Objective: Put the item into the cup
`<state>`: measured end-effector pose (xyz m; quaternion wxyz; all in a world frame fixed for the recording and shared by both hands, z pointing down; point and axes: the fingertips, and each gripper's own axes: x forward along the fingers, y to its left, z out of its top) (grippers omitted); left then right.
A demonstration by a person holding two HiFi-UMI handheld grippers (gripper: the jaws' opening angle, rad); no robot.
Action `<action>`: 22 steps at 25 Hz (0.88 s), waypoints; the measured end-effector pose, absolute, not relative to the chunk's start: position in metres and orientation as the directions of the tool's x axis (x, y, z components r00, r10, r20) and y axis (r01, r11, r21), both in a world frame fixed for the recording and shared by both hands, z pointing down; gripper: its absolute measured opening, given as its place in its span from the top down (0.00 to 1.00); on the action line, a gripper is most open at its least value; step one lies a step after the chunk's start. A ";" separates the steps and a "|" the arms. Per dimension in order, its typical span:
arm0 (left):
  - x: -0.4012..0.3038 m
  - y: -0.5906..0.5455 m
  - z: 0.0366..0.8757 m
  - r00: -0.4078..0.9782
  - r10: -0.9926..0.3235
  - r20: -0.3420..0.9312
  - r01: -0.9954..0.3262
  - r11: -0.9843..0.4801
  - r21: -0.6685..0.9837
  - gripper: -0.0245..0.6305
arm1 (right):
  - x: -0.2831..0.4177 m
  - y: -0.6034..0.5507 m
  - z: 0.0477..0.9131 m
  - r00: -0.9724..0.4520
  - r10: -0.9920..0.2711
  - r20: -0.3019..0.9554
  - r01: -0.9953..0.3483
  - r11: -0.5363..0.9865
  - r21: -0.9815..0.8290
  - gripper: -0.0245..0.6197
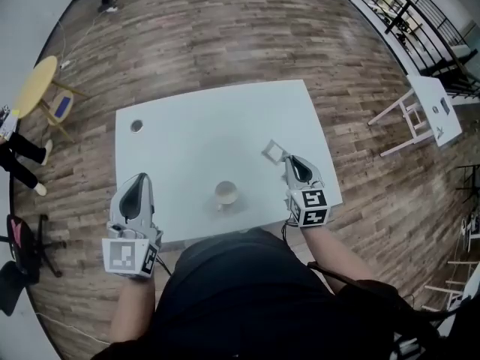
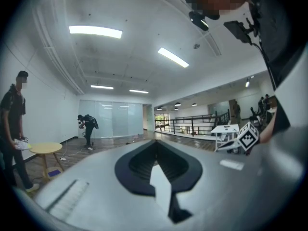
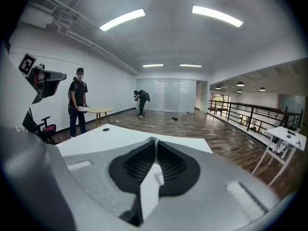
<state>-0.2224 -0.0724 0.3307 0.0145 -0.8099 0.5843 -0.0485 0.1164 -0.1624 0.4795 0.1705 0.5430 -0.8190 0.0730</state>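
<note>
A pale cup [image 1: 226,193] stands upright near the front edge of the white table [image 1: 187,126]. The item [image 1: 272,152], a small flat pale square, sits right at the tips of my right gripper [image 1: 288,159], to the right of and beyond the cup. It looks pinched by one edge and lifted a little off the table. In the right gripper view the jaws [image 3: 155,139] are closed together with a thin pale tab between them. My left gripper [image 1: 139,177] is at the table's front left corner, shut and empty, and its jaws [image 2: 155,142] meet at the tip.
A dark round hole [image 1: 136,126] marks the table's far left. Wooden floor surrounds the table. A yellow round table [image 1: 34,85] and a standing person [image 1: 19,156] are at the left, with a chair [image 1: 22,246] below them. A white stand [image 1: 427,111] and a railing [image 1: 405,6] are at the right.
</note>
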 end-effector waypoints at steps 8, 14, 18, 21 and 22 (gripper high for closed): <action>-0.241 -0.052 0.334 0.233 -0.970 0.072 -0.968 -0.238 -0.075 0.96 | 0.089 -0.160 0.480 -0.422 -0.832 0.361 -0.881 0.469 0.052 0.93; -0.257 -0.037 0.333 0.169 -0.983 0.074 -0.982 -0.174 -0.073 0.96 | 0.068 -0.161 0.478 -0.476 -0.804 0.357 -0.851 0.523 0.043 0.93; -0.267 -0.024 0.331 0.121 -0.990 0.075 -0.989 -0.126 -0.073 0.96 | 0.054 -0.161 0.477 -0.513 -0.781 0.356 -0.828 0.560 0.037 0.93; -0.274 -0.014 0.332 0.085 -0.993 0.077 -0.993 -0.090 -0.070 0.96 | 0.042 -0.161 0.478 -0.541 -0.762 0.356 -0.807 0.589 0.035 0.93; -0.276 -0.010 0.333 0.073 -0.994 0.079 -0.995 -0.079 -0.069 0.96 | 0.039 -0.161 0.479 -0.550 -0.755 0.358 -0.800 0.599 0.034 0.93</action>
